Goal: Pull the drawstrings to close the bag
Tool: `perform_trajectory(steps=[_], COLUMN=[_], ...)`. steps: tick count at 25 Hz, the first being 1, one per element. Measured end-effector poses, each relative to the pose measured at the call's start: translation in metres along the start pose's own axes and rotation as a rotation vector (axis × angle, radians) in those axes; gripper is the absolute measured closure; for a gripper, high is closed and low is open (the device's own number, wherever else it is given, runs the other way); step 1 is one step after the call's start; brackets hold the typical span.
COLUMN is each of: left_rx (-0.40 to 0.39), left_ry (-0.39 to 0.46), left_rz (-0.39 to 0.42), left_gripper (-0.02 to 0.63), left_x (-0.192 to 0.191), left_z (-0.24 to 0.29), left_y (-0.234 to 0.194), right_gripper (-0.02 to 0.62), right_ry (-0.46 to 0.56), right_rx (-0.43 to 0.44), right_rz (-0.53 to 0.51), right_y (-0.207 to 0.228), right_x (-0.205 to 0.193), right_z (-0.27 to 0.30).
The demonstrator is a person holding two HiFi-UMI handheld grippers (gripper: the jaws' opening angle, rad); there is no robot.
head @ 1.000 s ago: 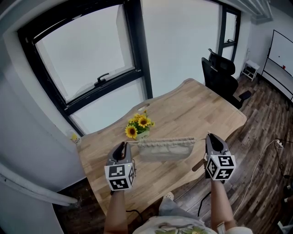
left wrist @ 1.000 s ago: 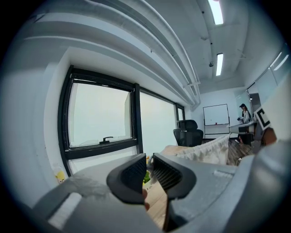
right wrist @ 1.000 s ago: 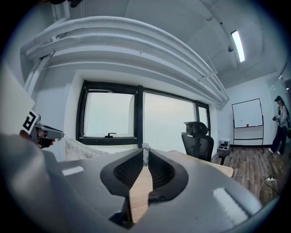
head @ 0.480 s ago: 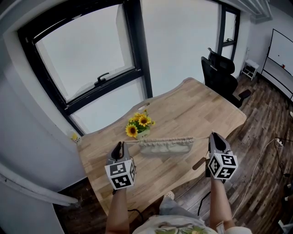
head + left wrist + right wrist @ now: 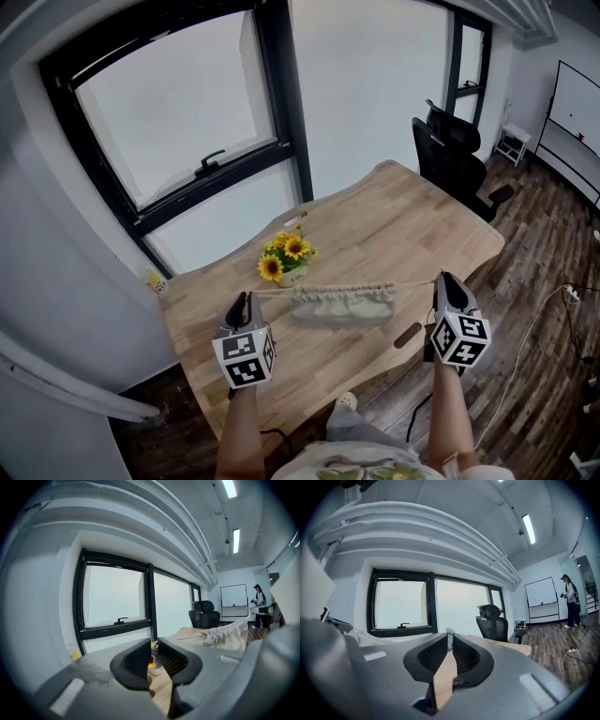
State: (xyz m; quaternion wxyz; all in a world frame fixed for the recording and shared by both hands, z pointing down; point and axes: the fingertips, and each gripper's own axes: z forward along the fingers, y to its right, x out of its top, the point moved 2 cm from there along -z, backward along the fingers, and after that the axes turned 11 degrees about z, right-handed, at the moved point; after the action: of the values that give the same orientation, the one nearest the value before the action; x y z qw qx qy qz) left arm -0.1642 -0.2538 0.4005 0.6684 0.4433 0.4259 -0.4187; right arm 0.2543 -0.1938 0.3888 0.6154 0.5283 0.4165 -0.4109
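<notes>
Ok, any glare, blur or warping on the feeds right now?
Head view: sharp, even daylight, window blown white, frame bowed. Left gripper view: heavy fisheye, dark corners, jaws soft, bag legible. Right gripper view: same warp, drawstring end between the jaws slightly soft.

- Right gripper (image 5: pixel 450 644): only short end of drawstring (image 5: pixel 450 632) shows above jaws; rest hidden between pads.
- Left gripper (image 5: pixel 154 644): jaws near together; drawstring not discernible in slit.
- Bag (image 5: pixel 229 634): lower part screened by gripper body; right gripper view shows only sliver.
- Distant person (image 5: pixel 571 599): too small for detail.
- Whiteboard (image 5: pixel 577 103): cut by picture edge.
</notes>
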Motion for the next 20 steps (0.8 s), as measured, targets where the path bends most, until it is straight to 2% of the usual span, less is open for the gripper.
perform_trajectory(steps=[16, 20], left_rx=[0.032, 0.031], left_ry=[0.007, 0.005], left_rz=[-0.028, -0.056], left_gripper=[0.551, 0.551], left_x=[0.003, 0.000], left_z=[-0.008, -0.010], left_y=[-0.021, -0.019], right_gripper=[0.558, 0.558], right_ry=[0.052, 0.034], right_rx=[-0.044, -0.025], right_rz=[0.056, 0.055], right_y=[0.025, 0.021], right_x=[0.015, 0.012], right_z=[-0.007, -0.008])
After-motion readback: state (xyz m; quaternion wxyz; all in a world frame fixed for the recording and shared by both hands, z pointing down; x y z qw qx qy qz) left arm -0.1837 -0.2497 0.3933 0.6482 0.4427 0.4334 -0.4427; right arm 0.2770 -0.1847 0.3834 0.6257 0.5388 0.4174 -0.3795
